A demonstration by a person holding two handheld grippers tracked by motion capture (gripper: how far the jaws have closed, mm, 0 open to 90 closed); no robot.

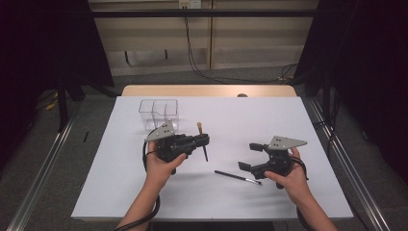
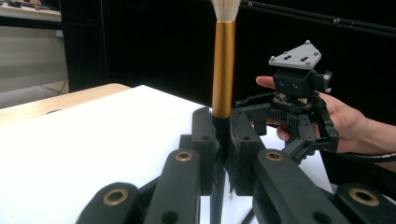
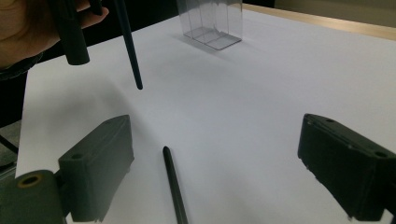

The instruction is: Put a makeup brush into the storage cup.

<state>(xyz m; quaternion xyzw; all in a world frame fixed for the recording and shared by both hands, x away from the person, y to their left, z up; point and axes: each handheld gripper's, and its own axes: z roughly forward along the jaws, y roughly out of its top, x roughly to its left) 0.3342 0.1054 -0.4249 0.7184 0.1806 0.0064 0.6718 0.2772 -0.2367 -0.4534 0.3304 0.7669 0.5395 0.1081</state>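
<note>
The left gripper point(image 1: 204, 140) has its jaws clamped tight on a gold-ferruled brush point(image 2: 223, 65), holding it upright with the bristles on top and the dark handle tip hanging clear above the white table point(image 1: 120, 183) — a pose that suits dropping it handle-first into the clear divided container point(image 1: 159, 113) standing near the table's far left corner. The grip sits low on the ferrule, so the brush stays vertical and balanced.

The right gripper point(image 1: 249, 155) hovers toward the near right part of the table, jaws spread wide with nothing between them. A second, thin dark brush point(image 1: 237, 177) lies flat on the table just in front of it, nearer the front edge — in the right gripper view its handle runs up between the open pads, untouched. The wide opening looks like readiness to straddle that slim handle for a pickup.
</note>
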